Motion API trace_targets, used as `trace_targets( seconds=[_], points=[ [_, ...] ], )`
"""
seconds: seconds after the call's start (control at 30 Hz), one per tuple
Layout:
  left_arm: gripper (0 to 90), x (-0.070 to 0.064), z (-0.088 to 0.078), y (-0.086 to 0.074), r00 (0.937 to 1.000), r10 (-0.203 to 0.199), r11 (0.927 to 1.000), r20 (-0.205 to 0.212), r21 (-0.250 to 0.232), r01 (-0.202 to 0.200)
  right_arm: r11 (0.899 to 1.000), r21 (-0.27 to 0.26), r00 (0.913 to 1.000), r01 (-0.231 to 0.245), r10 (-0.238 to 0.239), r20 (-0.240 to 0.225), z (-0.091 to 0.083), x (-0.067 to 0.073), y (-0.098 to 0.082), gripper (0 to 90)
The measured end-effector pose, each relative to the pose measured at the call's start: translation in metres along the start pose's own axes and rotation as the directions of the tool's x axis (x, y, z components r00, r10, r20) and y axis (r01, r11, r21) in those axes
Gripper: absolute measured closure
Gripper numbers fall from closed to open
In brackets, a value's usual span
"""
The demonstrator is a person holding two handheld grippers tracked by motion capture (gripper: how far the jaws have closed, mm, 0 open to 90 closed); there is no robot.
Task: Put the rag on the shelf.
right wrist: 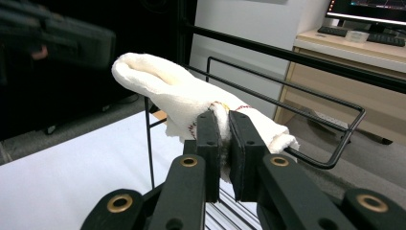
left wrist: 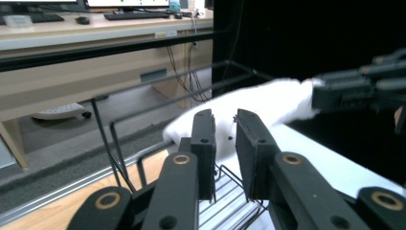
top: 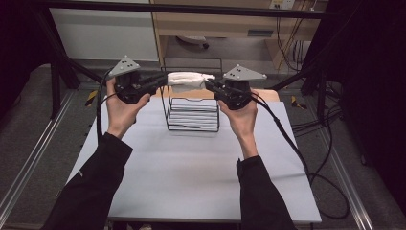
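A white cloth (top: 189,79) hangs stretched between my two grippers above a black wire rack (top: 193,115) at the far middle of the table. My left gripper (top: 163,81) grips the cloth's left end; in the left gripper view the cloth (left wrist: 268,103) fills the narrow gap between the jaws of the left gripper (left wrist: 224,117). My right gripper (top: 210,85) is shut on the right end. In the right gripper view, the right gripper (right wrist: 224,117) pinches the cloth (right wrist: 163,86) at a red-stitched hem, over the rack's top bar (right wrist: 287,103).
The white table top (top: 191,167) spreads out in front of the rack. A wooden desk (top: 215,21) and black frame bars stand behind the table. Cables (top: 297,143) trail off to the right.
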State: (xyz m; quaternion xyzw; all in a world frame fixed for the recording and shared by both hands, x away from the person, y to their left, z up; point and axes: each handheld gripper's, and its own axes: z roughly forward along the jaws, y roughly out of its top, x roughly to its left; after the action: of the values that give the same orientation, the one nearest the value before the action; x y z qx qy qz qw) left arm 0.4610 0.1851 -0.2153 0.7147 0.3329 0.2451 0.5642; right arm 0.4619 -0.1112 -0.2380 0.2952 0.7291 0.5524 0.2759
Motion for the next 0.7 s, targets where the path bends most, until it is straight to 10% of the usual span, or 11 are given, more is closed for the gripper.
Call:
trace_targets(
  seconds=[0.3,0.7],
  points=[
    [89.4,0.002,0.023,0.017,0.9995,-0.032,0.9977,-0.003,0.060,0.032,1.000,0.002,1.0000,0.002,-0.002,0.000,0.000,0.001,0.000,84.1],
    [89.6,-0.005,0.039,-0.001,0.9989,-0.011,0.9930,0.045,0.118,0.005,1.000,0.011,0.9999,-0.002,0.002,-0.013,0.000,0.000,-0.009,83.0]
  ],
)
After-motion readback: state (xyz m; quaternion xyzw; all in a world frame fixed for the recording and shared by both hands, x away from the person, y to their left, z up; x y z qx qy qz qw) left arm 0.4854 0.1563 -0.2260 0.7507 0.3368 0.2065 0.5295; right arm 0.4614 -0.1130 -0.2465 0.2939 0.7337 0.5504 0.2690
